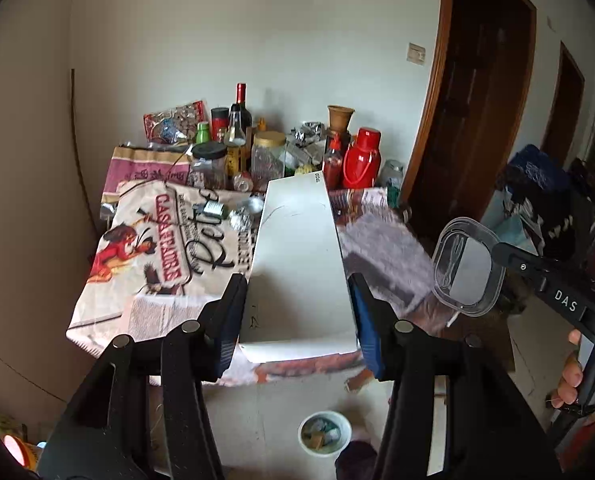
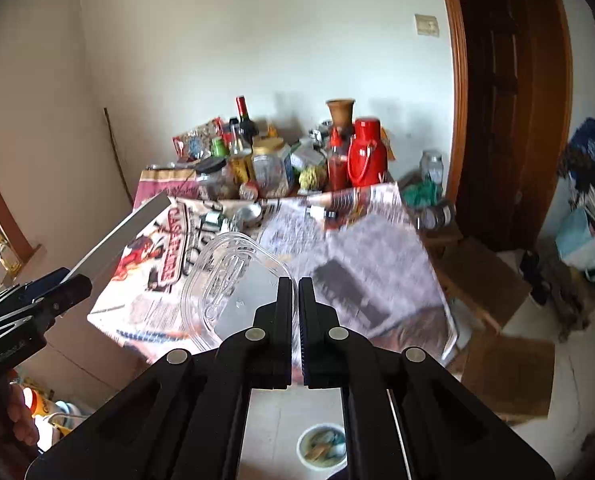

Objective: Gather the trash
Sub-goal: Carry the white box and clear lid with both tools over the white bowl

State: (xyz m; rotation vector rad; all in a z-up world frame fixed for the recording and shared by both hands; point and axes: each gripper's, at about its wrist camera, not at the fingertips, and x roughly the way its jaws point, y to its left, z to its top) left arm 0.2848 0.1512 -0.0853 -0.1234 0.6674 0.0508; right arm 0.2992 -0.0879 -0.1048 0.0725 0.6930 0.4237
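Trash items: a white box (image 1: 299, 264) and a clear plastic lid (image 2: 233, 280), one in each of my grippers. My left gripper (image 1: 297, 312) is spread wide, both blue-padded fingers (image 1: 229, 320) pressed against the box's long sides; the box runs straight ahead from the fingers, up off the table (image 1: 381, 256). My right gripper (image 2: 296, 312) is pinched nearly closed on the lid's near edge; the lid sticks out ahead and to the left of its fingertips, tilted, also off the table. From the left camera, that lid (image 1: 467, 266) hangs to the right of my box. Below both grippers, on the floor, sits a small white bin (image 2: 321, 446) with scraps inside. Ahead, beyond the printed cloth (image 1: 153, 248), stand bottles, jars and a red thermos (image 2: 366, 152) against the wall. Cardboard boxes (image 2: 509, 376) lie on the floor to the right.
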